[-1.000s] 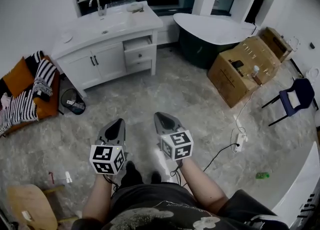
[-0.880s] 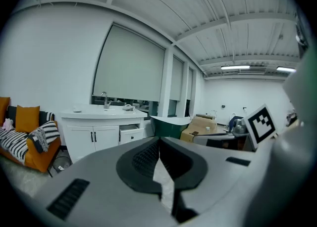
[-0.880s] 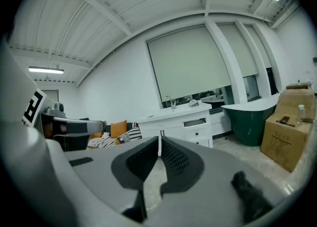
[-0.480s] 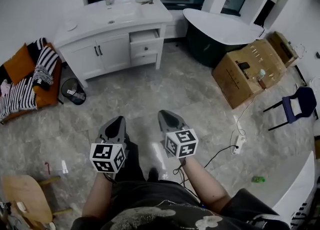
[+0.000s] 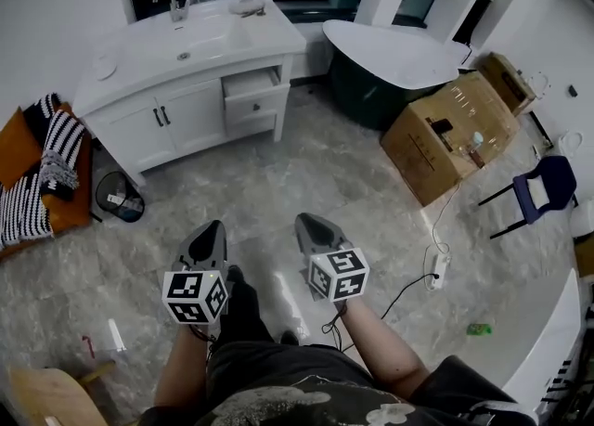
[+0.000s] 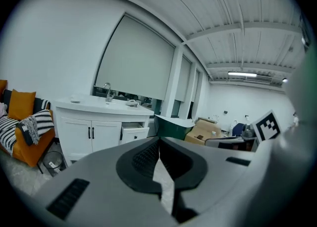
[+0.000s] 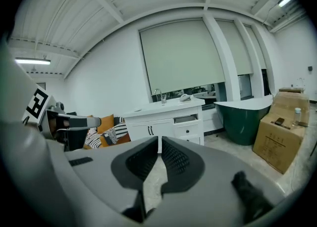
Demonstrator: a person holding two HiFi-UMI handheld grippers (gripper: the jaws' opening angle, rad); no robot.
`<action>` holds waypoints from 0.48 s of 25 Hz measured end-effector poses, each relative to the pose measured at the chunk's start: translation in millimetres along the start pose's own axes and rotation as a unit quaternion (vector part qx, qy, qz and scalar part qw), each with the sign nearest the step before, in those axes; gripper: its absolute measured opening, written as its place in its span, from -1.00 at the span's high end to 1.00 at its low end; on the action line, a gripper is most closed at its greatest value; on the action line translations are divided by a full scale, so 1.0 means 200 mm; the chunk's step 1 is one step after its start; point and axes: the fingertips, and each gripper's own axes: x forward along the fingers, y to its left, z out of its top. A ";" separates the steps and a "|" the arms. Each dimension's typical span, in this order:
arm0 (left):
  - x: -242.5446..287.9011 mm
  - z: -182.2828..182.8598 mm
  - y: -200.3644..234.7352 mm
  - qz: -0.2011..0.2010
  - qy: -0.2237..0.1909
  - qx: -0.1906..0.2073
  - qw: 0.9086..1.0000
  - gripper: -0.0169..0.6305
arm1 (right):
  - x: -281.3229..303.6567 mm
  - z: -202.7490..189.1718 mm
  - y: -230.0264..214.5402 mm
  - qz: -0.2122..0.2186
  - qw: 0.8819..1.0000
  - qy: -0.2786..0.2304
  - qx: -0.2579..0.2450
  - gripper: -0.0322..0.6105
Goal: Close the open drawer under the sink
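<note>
The white sink cabinet [image 5: 176, 113] stands against the far wall, a few steps away. Its top right drawer [image 5: 252, 83] is pulled partly out; the drawer [image 6: 134, 131] also shows in the left gripper view, and the drawer [image 7: 189, 120] in the right gripper view. My left gripper [image 5: 212, 229] and right gripper [image 5: 304, 220] hover side by side over the marble floor, well short of the cabinet, both pointing toward it. The left gripper [image 6: 158, 139] has its jaws together with nothing in them. The right gripper [image 7: 160, 138] is likewise shut and empty.
A dark green bathtub [image 5: 399, 53] sits right of the cabinet. A cardboard box [image 5: 445, 136] and a blue chair [image 5: 543, 187] stand at right, and a power strip with cable [image 5: 436, 271] lies on the floor. A waste bin [image 5: 119, 200] and orange sofa [image 5: 28, 183] are at left.
The person has stepped forward toward the cabinet, so floor items slid nearer in view. Both grippers went along and sank a little, still shut and empty.
</note>
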 end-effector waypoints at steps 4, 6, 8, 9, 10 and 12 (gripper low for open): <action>0.19 0.09 0.20 0.002 0.001 -0.002 1.000 0.90 | 0.24 0.07 -0.06 -0.011 1.000 0.003 0.008 0.79; 0.28 0.14 0.30 0.000 0.000 -0.004 1.000 0.90 | 0.35 0.12 -0.08 -0.015 1.000 0.003 0.008 0.79; 0.37 0.19 0.39 -0.002 0.003 0.000 1.000 0.90 | 0.47 0.17 -0.12 -0.024 1.000 0.003 0.008 0.79; 0.42 0.21 0.42 -0.004 0.006 0.001 1.000 0.90 | 0.52 0.19 -0.13 -0.030 0.999 0.003 0.010 0.79; 0.46 0.22 0.45 -0.007 0.009 0.001 1.000 0.90 | 0.57 0.22 -0.15 -0.036 0.999 0.002 0.014 0.79; 0.53 0.26 0.50 -0.014 0.014 0.002 1.000 0.90 | 0.64 0.26 -0.17 -0.042 0.999 0.003 0.017 0.79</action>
